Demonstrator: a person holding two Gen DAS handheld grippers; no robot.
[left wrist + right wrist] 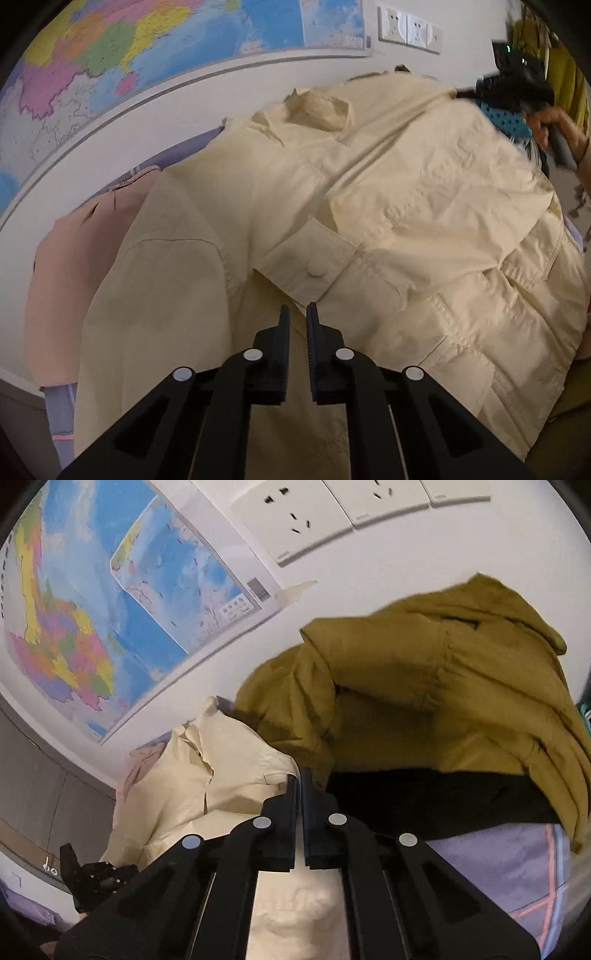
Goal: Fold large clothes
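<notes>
cream jacket lies spread for folding, right gripper clamped shut on its shoulder edge, left gripper hovering slightly parted, empty, above the cuff.

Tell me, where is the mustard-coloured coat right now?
In the right wrist view, the mustard coat is heaped at upper right, beside the cream jacket, under the wall sockets.

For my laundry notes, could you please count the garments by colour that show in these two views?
Cream jacket: 1
Pink garment: 1
Mustard jacket: 1
Black garment: 1
Total: 4
</notes>
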